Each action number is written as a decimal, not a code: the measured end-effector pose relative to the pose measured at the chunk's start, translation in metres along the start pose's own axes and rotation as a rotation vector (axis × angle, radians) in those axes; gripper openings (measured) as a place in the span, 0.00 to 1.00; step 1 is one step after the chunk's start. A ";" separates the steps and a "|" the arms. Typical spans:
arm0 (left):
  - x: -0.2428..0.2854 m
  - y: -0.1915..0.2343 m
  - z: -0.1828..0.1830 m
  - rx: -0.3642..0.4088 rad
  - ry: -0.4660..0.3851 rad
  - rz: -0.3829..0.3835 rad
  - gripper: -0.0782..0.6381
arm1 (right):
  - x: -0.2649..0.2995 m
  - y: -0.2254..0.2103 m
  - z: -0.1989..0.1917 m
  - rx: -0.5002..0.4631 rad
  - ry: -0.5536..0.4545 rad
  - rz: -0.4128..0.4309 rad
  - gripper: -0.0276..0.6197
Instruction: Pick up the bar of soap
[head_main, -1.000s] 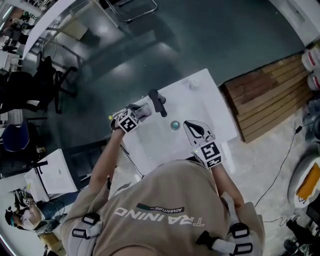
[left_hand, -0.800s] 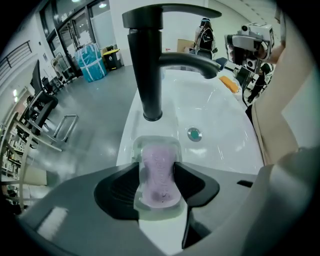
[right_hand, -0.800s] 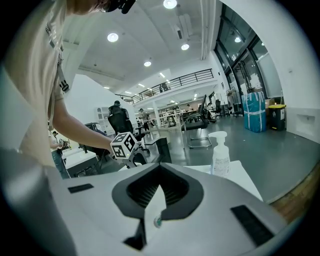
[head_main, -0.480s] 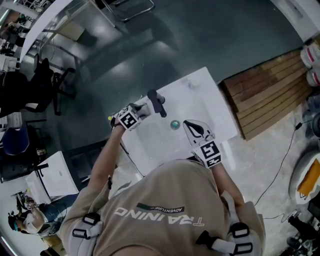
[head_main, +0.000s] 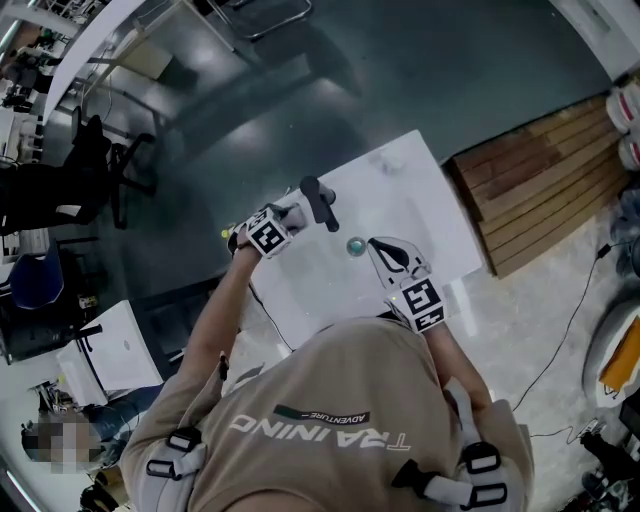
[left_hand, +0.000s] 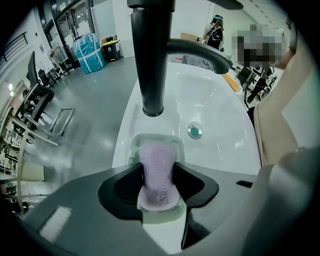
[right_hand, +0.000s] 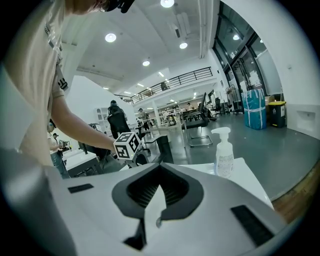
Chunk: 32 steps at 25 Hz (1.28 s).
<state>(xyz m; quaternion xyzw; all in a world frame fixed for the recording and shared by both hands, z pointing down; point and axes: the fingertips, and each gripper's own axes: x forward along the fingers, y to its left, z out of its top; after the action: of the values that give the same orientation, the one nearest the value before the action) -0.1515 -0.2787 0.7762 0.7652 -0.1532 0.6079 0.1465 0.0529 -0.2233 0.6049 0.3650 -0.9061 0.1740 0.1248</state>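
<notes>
A pale lilac bar of soap (left_hand: 159, 175) lies in a light green dish (left_hand: 150, 141) on the rim of a white basin (left_hand: 225, 107), just in front of the black faucet (left_hand: 152, 60). My left gripper (left_hand: 159, 174) has its dark pads against both sides of the bar, which still rests in the dish. In the head view, the left gripper (head_main: 290, 215) is beside the faucet (head_main: 318, 203). My right gripper (head_main: 375, 247) hovers near the drain (head_main: 355, 246), jaws together and empty. The right gripper view shows the right gripper (right_hand: 156, 200) tilted up toward the room.
A clear pump bottle (right_hand: 224, 152) stands at the far end of the basin. A wooden pallet (head_main: 535, 190) lies on the floor to the right. Office chairs (head_main: 100, 160) stand to the left. The drain (left_hand: 194, 131) sits mid-basin.
My left gripper has edged a little to the right, closer to the faucet. The right gripper has stayed where it was.
</notes>
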 end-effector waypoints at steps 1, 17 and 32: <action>0.001 -0.002 -0.002 -0.006 -0.001 -0.012 0.38 | 0.000 0.001 0.000 0.000 -0.002 0.005 0.04; -0.009 0.009 0.001 -0.027 -0.090 0.053 0.38 | 0.000 0.007 0.007 -0.034 0.006 0.012 0.04; -0.066 -0.003 0.018 -0.137 -0.453 0.164 0.37 | -0.006 0.026 0.012 -0.089 0.004 0.046 0.04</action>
<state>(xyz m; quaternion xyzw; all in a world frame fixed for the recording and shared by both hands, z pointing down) -0.1481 -0.2795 0.7073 0.8553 -0.2844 0.4188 0.1100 0.0379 -0.2067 0.5863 0.3378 -0.9208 0.1368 0.1388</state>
